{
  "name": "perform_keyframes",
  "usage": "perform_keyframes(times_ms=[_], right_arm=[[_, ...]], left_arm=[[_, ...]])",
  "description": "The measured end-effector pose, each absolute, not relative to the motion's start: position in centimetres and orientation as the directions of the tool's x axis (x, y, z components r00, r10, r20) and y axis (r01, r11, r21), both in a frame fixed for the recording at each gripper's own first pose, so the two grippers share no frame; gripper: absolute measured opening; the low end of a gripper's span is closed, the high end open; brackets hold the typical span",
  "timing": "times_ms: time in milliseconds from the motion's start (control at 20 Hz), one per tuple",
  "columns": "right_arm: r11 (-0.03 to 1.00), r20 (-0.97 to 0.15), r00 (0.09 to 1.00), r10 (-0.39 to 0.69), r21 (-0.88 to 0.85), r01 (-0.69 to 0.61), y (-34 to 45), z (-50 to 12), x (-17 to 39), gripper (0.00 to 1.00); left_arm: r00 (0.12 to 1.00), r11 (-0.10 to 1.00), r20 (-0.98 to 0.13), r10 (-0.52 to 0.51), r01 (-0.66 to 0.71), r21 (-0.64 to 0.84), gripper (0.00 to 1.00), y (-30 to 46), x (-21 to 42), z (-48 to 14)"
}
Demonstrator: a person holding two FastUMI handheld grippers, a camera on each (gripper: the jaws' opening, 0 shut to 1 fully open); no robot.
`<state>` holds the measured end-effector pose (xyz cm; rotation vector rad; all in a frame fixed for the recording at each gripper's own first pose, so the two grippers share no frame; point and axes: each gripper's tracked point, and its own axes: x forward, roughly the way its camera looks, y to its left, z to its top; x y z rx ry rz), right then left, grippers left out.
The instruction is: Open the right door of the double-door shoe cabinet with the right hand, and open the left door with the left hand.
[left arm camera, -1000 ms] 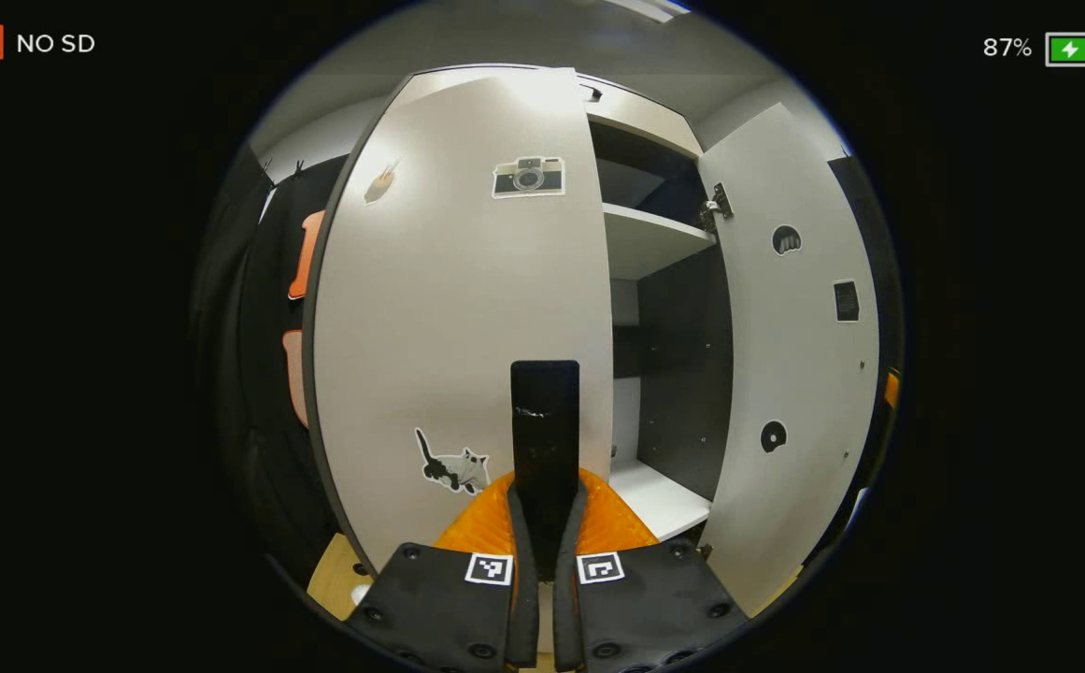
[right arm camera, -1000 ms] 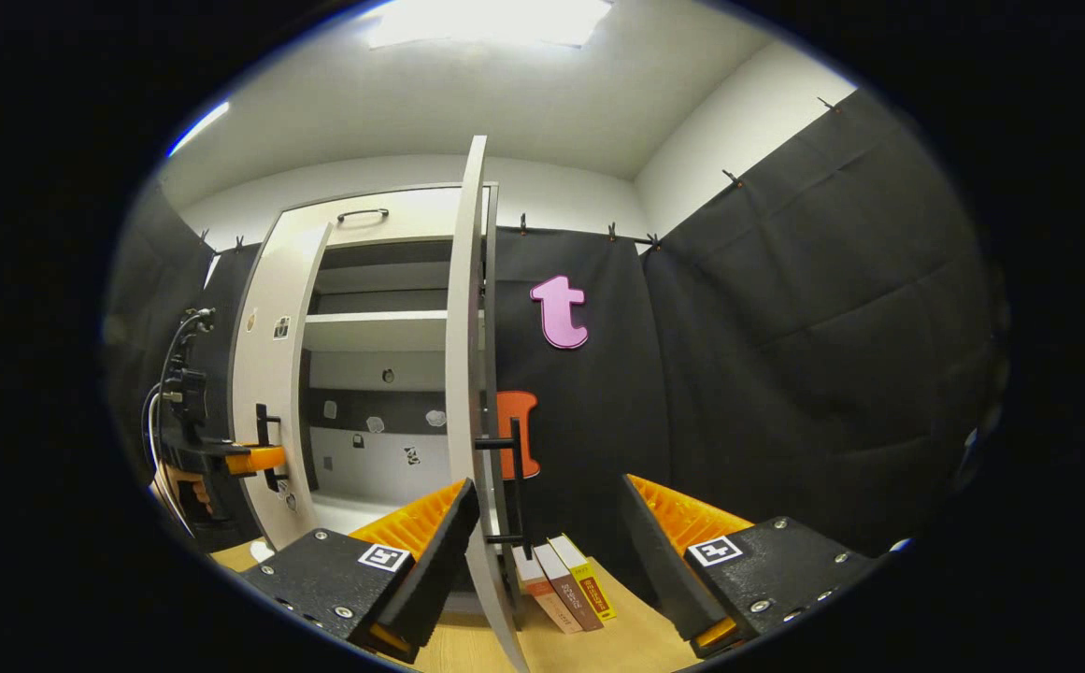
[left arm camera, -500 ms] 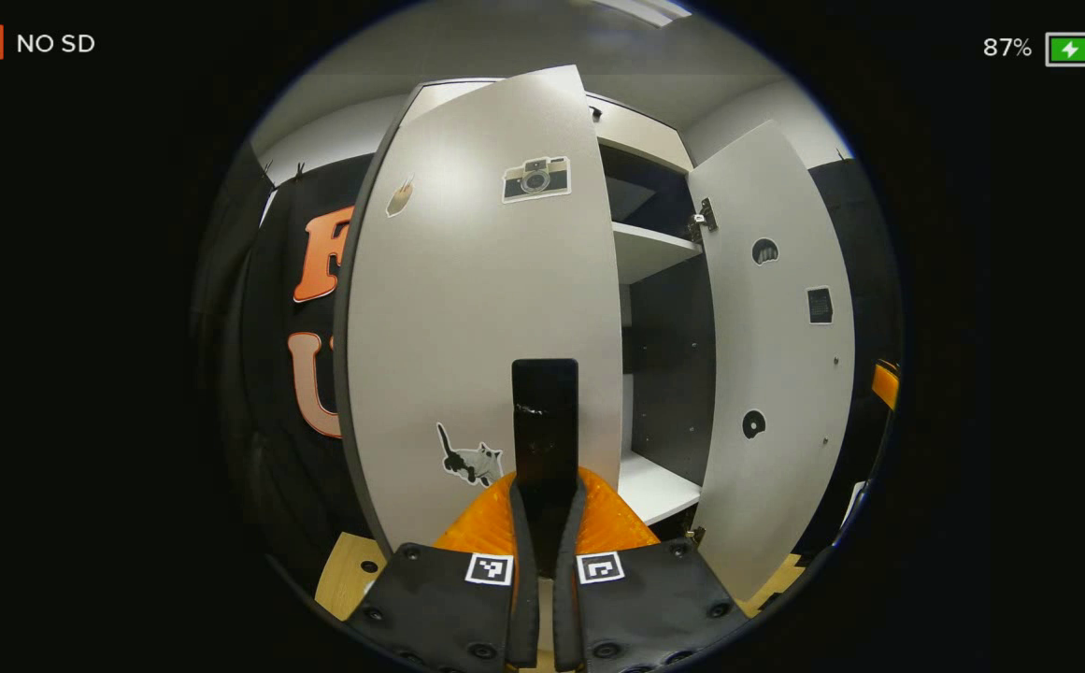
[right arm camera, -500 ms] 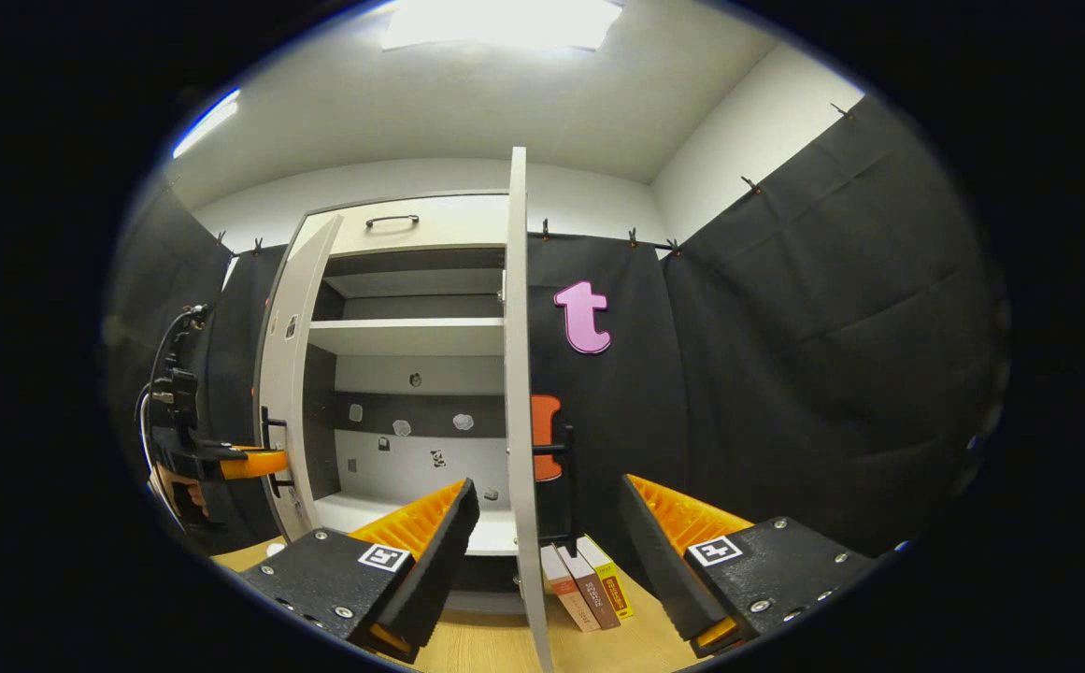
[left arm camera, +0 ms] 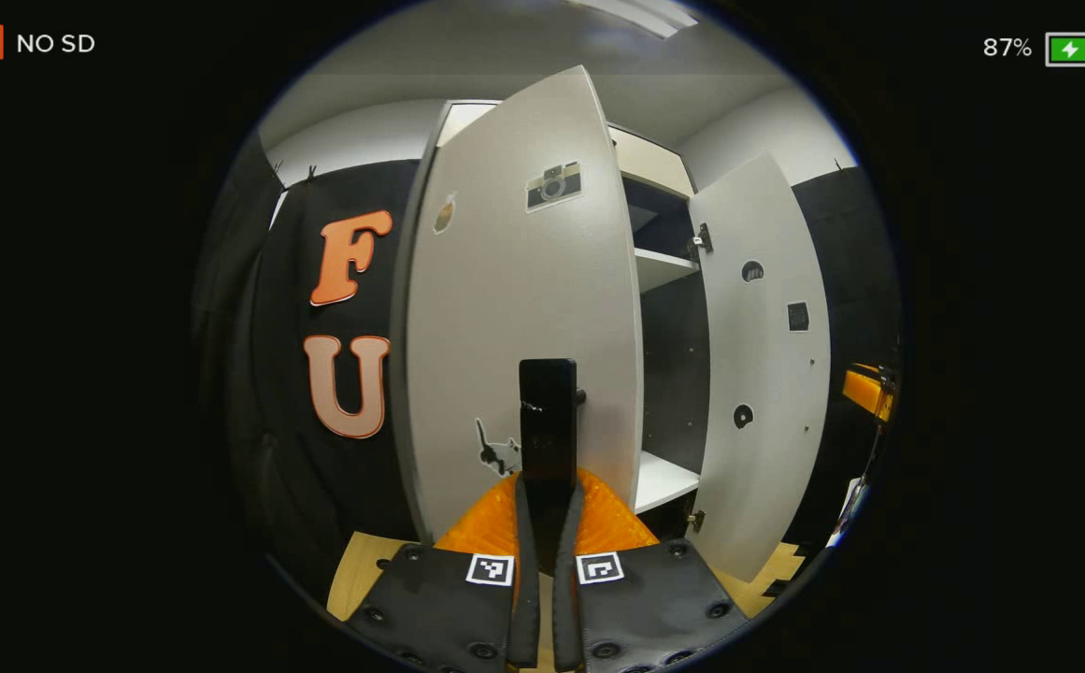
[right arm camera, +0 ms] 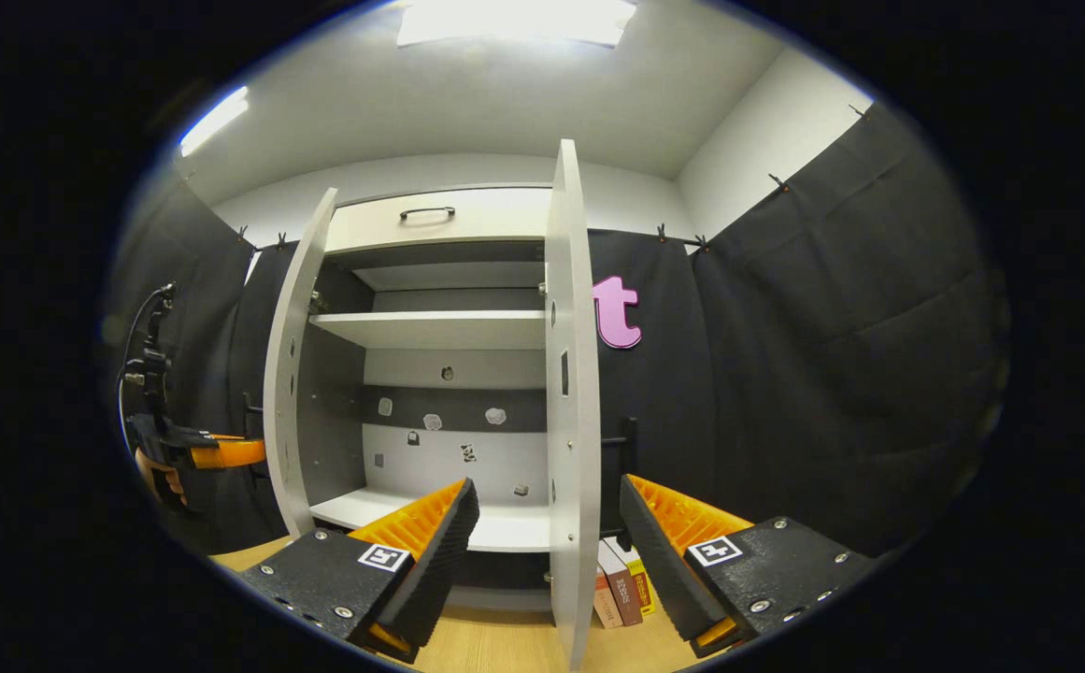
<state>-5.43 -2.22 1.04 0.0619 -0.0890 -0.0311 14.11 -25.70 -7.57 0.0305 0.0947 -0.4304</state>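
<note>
Both doors swung wider than 1 s ago. Left gripper [left arm camera: 547, 509] stays clamped on the left door [left arm camera: 514, 308] handle [left arm camera: 548, 421]. Right gripper [right arm camera: 547, 537] spread apart, right door [right arm camera: 568, 393] edge-on between its fingers, untouched. Shelves [right arm camera: 430, 327] exposed.

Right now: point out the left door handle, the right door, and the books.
left door handle [left arm camera: 548, 411], left gripper view, on the bar's front face.
right door [right arm camera: 563, 308], right gripper view, on its inner face.
books [right arm camera: 619, 589], right gripper view, on the middle spine.
</note>
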Motion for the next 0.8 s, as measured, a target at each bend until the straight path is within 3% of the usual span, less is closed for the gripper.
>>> perform_keyframes(times_ms=[800], right_arm=[[0.997,0.091,0.996,0.015,0.078,-0.022,0.1,0.6,-4.0,0.93]], left_arm=[[0.968,0.964,-0.077,-0.238,0.245,0.106,0.02,-19.3,14.8,-6.7]])
